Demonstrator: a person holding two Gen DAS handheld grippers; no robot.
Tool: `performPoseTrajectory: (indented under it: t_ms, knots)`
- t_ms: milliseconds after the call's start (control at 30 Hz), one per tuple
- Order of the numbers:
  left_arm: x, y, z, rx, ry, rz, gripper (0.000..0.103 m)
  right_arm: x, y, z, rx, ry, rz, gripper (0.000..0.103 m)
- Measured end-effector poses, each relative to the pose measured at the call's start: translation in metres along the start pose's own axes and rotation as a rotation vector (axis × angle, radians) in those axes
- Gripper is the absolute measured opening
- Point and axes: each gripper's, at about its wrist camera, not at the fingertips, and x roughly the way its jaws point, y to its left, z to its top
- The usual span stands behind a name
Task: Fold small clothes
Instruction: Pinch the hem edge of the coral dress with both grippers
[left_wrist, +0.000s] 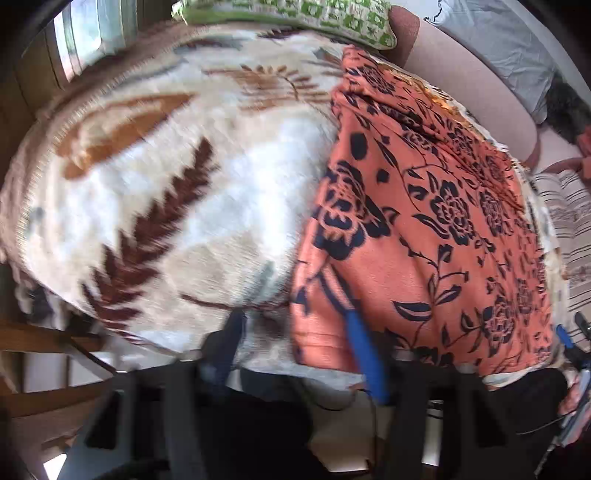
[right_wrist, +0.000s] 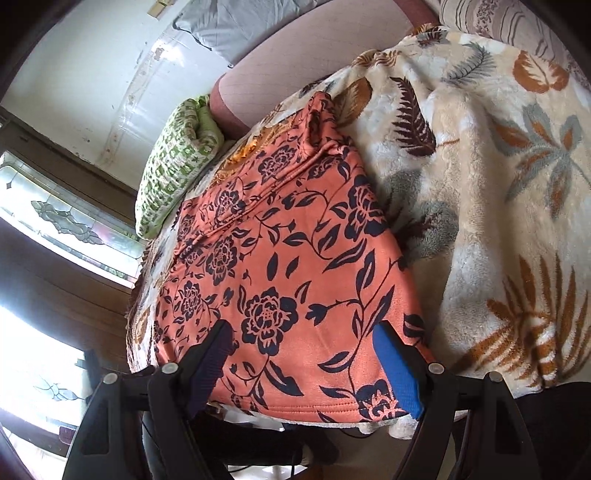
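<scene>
Right wrist shows your right gripper (right_wrist: 303, 354) fingers wide, holding nothing, over the orange garment (right_wrist: 288, 266); left gripper (left_wrist: 295, 332) fingers half-open at its edge, empty.

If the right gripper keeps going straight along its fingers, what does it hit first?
Most likely the orange floral garment: the right gripper, jaws open, points down at its near hem on the leaf-print blanket. How far off it is cannot be told.
</scene>
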Motion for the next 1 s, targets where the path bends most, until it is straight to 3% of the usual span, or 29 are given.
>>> performPoseTrajectory:
  t_ms: [300,467,567,700,733,800,833,867,933,967,1000]
  knots:
    - [0.006,0.006,0.001,-0.035,0.019,-0.050,0.050,0.002,-0.007,-0.003,0.052,0.022,-0.018,0.082]
    - [0.005,-0.002,-0.002,-0.002,0.024,-0.072,0.052,0.008,-0.020,-0.005,0.106,0.061,-0.077,0.081]
    - [0.006,-0.011,-0.003,0.039,0.035,-0.097,0.031,0.007,-0.028,-0.005,0.132,0.049,-0.091,0.081]
    - [0.008,-0.011,0.000,0.027,0.037,-0.103,0.027,-0.008,-0.029,0.003,0.115,-0.027,-0.133,0.080]
    - [0.009,-0.010,0.000,0.023,0.040,-0.108,0.028,-0.010,-0.031,0.006,0.109,-0.025,-0.144,0.080]
    - [0.011,-0.009,0.001,0.023,0.050,-0.126,0.046,-0.002,-0.037,0.011,0.114,0.028,-0.162,0.080]
    - [0.011,-0.011,0.001,0.028,0.051,-0.140,0.049,0.006,-0.041,0.013,0.116,0.064,-0.163,0.080]
    - [0.012,-0.013,0.002,0.035,0.050,-0.143,0.050,0.013,-0.045,0.014,0.119,0.096,-0.166,0.077]
    - [0.013,-0.018,0.003,0.054,0.041,-0.128,0.050,0.027,-0.050,0.013,0.125,0.160,-0.172,0.058]
    - [0.014,-0.020,0.003,0.061,0.035,-0.121,0.036,0.028,-0.047,0.012,0.090,0.165,-0.200,0.045]
    - [0.014,-0.021,0.002,0.072,0.031,-0.108,0.014,0.030,-0.041,0.010,0.034,0.185,-0.227,0.024]
